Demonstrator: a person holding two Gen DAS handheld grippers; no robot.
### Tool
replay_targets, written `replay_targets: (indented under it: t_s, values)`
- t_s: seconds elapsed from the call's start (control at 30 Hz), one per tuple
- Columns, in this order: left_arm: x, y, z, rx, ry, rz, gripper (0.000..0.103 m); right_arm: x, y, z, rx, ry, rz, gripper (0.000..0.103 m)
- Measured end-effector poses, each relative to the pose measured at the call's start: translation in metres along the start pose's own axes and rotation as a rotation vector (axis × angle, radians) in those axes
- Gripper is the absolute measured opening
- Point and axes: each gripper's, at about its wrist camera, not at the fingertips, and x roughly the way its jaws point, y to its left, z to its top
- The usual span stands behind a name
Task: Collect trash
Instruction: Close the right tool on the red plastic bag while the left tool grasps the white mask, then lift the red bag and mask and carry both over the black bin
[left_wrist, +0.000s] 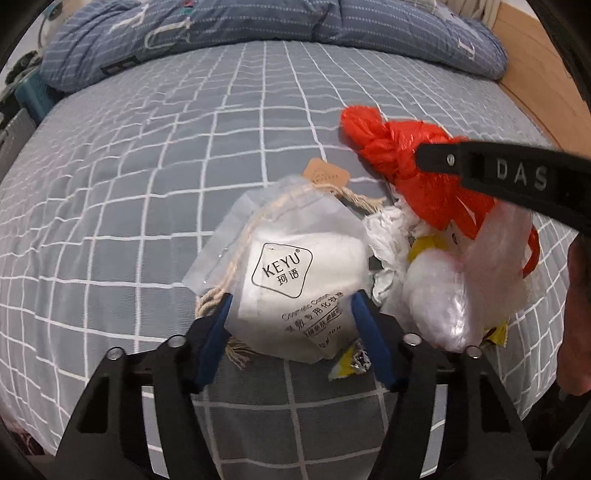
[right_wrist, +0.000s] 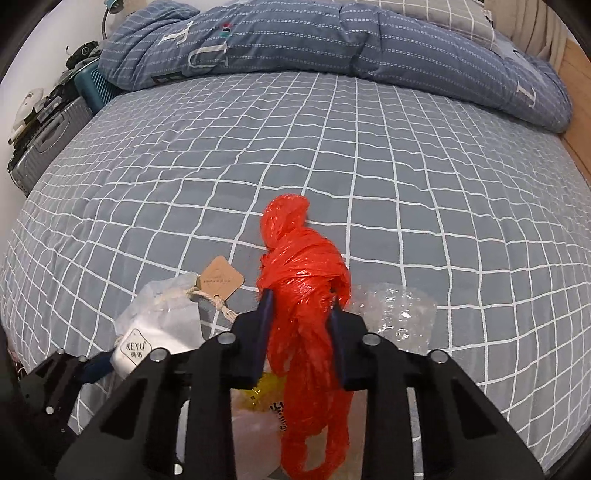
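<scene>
On the grey checked bed, my left gripper is shut on a translucent white KEYU cotton-pad pouch with a rope drawstring and a tan tag. My right gripper is shut on a knotted red plastic bag; in the left wrist view its black finger crosses that red bag. Beside the pouch lie crumpled white plastic, clear bubble wrap and a yellow wrapper. The pouch and the left gripper show at lower left in the right wrist view.
A folded blue quilt lies across the far end of the bed. A grey suitcase and a teal crate stand off the bed's left side. A wooden bed frame runs along the right edge.
</scene>
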Motion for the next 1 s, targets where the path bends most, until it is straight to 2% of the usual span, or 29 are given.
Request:
replay_targets:
  t_s: [0.13, 0.37, 1.0]
  values:
    - [0.000, 0.002, -0.001, -0.004, -0.004, -0.009, 0.056, -0.002, 0.001, 0.000, 0.002, -0.009, 0.011, 0.023]
    - [-0.007, 0.001, -0.002, -0.009, -0.032, 0.001, 0.056, -0.014, 0.002, -0.001, 0.010, -0.052, 0.012, 0.022]
    - [-0.063, 0.016, -0.001, -0.031, -0.105, 0.009, 0.056, -0.058, 0.001, -0.001, 0.055, -0.135, -0.036, 0.022]
